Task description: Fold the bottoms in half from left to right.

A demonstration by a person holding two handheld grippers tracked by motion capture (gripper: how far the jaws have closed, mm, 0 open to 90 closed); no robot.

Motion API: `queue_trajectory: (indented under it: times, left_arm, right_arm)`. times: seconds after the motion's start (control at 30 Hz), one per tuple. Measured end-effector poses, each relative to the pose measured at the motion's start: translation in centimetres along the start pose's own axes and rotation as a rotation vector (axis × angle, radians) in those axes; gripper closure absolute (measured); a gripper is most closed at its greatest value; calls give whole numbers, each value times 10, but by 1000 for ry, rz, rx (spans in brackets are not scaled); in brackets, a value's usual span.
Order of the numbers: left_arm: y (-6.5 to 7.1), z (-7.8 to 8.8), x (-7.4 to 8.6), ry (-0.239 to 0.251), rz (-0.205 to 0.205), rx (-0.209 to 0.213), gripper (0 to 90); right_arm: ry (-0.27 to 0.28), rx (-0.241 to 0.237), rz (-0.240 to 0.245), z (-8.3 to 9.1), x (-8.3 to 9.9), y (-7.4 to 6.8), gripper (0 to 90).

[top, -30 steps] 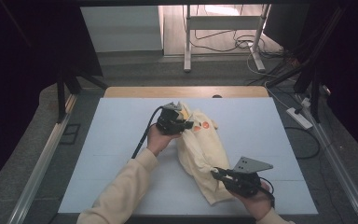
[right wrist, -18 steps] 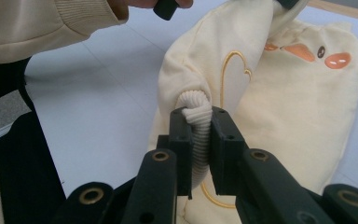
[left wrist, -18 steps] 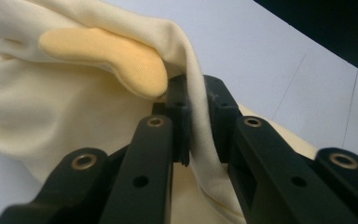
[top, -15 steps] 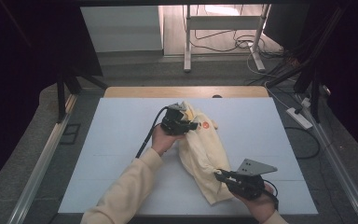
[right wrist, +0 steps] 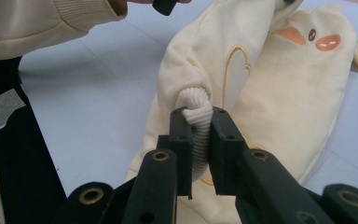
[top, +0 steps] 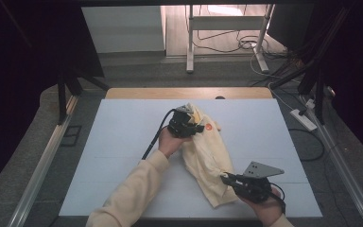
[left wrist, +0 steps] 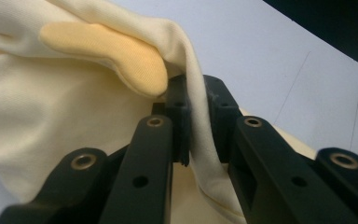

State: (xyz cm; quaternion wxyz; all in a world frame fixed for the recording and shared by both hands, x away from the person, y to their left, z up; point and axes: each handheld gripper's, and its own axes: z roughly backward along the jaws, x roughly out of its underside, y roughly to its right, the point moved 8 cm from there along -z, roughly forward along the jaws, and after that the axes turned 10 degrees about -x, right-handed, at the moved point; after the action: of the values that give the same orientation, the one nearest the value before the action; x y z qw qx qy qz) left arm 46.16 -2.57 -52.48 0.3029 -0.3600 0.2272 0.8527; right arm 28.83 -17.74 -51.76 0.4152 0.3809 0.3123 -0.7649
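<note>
A pale yellow hooded garment [top: 209, 156] with an orange duck face lies crumpled on the white table [top: 123, 137]. My left gripper [top: 193, 128] is shut on a fold of the cloth at the hood end, near the darker yellow ear [left wrist: 116, 53]; the fold [left wrist: 198, 135] runs between its pads. My right gripper [top: 228, 178] is shut on the ribbed cuff [right wrist: 198, 123] at the near end of the garment [right wrist: 279, 102]. The cloth is stretched between the two grippers.
A person's cream sleeve [top: 132, 198] comes in from the bottom toward the left gripper. The table's wooden far edge [top: 189, 92] lies behind the garment. Metal rails [top: 42, 165] run along both sides, and cables [top: 307, 123] trail on the floor to the right.
The left gripper has shifted slightly right with the hood end. The right gripper has edged slightly right and nearer, pulling the cloth a little straighter.
</note>
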Motion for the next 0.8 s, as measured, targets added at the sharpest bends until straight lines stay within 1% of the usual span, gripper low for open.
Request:
queue_trajectory:
  times: [0.4, 0.57, 0.63, 0.8]
  left_arm:
    - [6, -16, 2, -22, 0, -4, 809]
    - [8, -24, 5, -39, 2, 0, 805]
    - [9, -27, 5, -42, 13, 9, 803]
    - [10, -34, 8, -58, 12, 8, 798]
  right_arm:
    - [-31, 0, -19, 2, 7, 4, 805]
    - [-50, 0, -38, 3, 11, 7, 806]
    - [-57, -3, -42, 3, 12, 7, 806]
    - [-75, 0, -63, 3, 17, 12, 806]
